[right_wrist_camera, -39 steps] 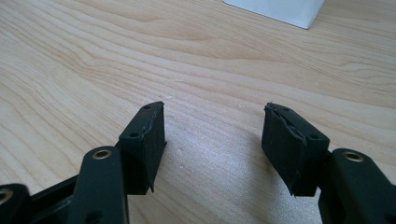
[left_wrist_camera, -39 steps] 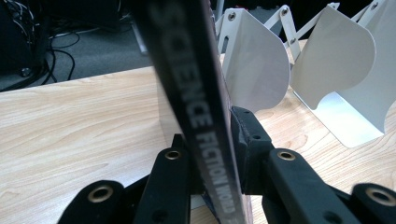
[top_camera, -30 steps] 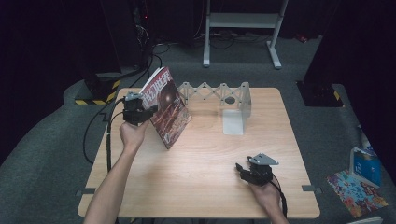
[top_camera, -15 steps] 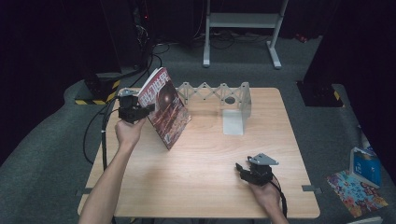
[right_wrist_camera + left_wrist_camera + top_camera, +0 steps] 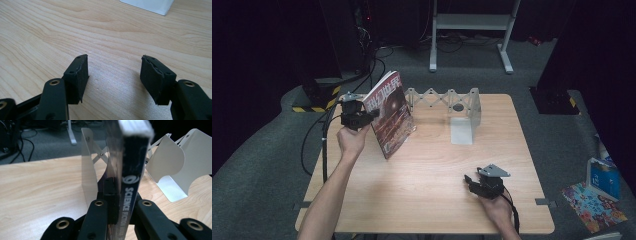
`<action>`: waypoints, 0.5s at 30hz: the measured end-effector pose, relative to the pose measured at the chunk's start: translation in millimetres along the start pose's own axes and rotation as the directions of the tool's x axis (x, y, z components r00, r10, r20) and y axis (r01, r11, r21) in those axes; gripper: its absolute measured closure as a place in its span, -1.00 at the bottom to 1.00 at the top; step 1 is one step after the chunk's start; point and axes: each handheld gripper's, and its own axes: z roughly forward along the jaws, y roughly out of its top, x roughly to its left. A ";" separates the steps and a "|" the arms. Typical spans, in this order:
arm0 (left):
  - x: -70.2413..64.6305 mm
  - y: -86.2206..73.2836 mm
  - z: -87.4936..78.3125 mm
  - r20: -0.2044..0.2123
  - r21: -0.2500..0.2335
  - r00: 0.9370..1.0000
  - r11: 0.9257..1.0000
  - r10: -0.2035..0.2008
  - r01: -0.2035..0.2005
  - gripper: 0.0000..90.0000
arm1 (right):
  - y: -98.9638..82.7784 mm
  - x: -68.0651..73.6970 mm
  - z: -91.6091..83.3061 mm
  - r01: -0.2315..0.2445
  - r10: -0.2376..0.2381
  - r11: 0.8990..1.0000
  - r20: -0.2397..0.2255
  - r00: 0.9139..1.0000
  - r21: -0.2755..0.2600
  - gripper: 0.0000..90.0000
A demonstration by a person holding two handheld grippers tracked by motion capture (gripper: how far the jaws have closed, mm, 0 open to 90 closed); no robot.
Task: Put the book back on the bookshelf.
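Note:
A thick magazine (image 5: 389,112) with a dark red cover stands tilted on its lower corner at the table's back left. My left gripper (image 5: 368,114) is shut on its spine edge, and its jaws have just been closing with the magazine between them. In the left gripper view the black spine (image 5: 131,182), with white lettering, sits clamped between the two jaws of the left gripper (image 5: 123,200). My right gripper (image 5: 469,181) rests on the wood near the front right. In the right gripper view, the right gripper (image 5: 113,72) stands open with bare table between its pads.
A grey folding book rack (image 5: 444,97) stretches along the back of the table (image 5: 422,190), with a white end plate (image 5: 462,132) lying flat. Its white dividers (image 5: 172,167) rise just behind the magazine. A cable (image 5: 314,140) hangs off the left edge.
The left hand has shifted slightly to the left with the magazine, which stays tilted much as before. The right hand and its gripper have not moved.

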 end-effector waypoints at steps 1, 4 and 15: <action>-0.8 0.7 0.4 -0.001 -0.008 1.000 1.000 0.000 0.000 0.87 | 0.0 0.2 -0.1 -0.003 0.003 1.000 0.000 1.000 0.000 -0.12; -1.7 2.6 0.6 -0.006 -0.026 1.000 1.000 0.000 0.000 0.87 | 0.0 0.1 -0.1 -0.002 0.002 1.000 0.000 1.000 0.000 -0.12; -2.9 6.0 9.2 -0.022 -0.079 1.000 0.997 0.015 -0.016 0.87 | -0.1 0.2 0.0 -0.002 0.002 1.000 0.000 1.000 -0.001 -0.12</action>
